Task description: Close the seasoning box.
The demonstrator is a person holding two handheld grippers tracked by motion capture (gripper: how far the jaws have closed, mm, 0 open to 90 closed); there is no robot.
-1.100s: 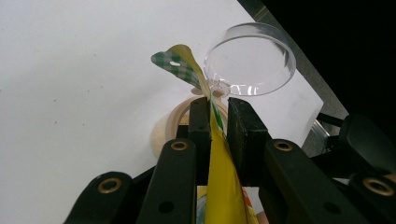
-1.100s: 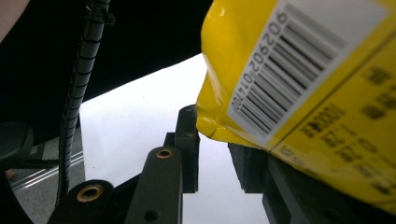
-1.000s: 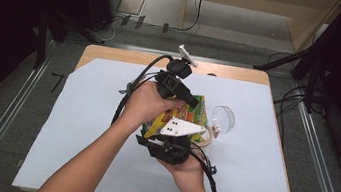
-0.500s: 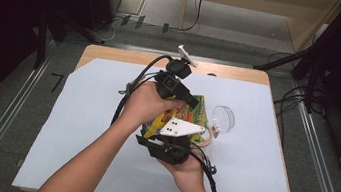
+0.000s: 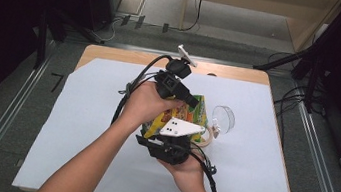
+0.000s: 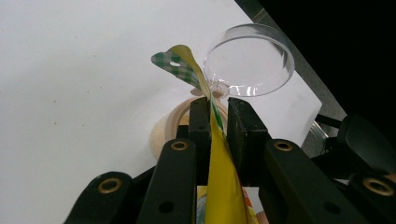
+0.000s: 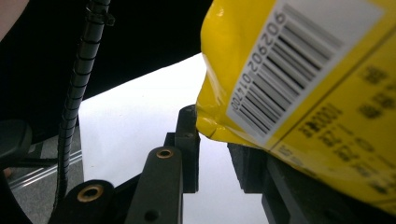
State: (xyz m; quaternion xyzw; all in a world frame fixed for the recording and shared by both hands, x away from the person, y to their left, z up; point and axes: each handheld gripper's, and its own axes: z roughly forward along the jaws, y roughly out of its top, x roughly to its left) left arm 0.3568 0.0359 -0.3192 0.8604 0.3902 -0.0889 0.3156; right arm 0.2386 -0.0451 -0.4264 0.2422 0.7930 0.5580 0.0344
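Observation:
A yellow and green snack bag [image 5: 195, 110] is held up over the middle of the table between both grippers. My left gripper [image 5: 189, 101] comes in from the far side; in the left gripper view its jaws [image 6: 217, 112] are shut on the bag's flat sealed edge [image 6: 223, 186], whose green-checked tip curls up past them. My right gripper [image 5: 176, 133] sits under a white three-cornered plate at the near side. In the right gripper view the bag's barcode side [image 7: 317, 93] drops between the jaws [image 7: 212, 135], which pinch its lower corner.
A clear round dish [image 5: 223, 118] [image 6: 250, 60] stands just right of the bag, with a beige tape roll [image 5: 207, 135] [image 6: 175, 116] next to it. White paper [image 5: 78, 128] covers the wooden table [image 5: 113, 55]. Cables trail from both grippers.

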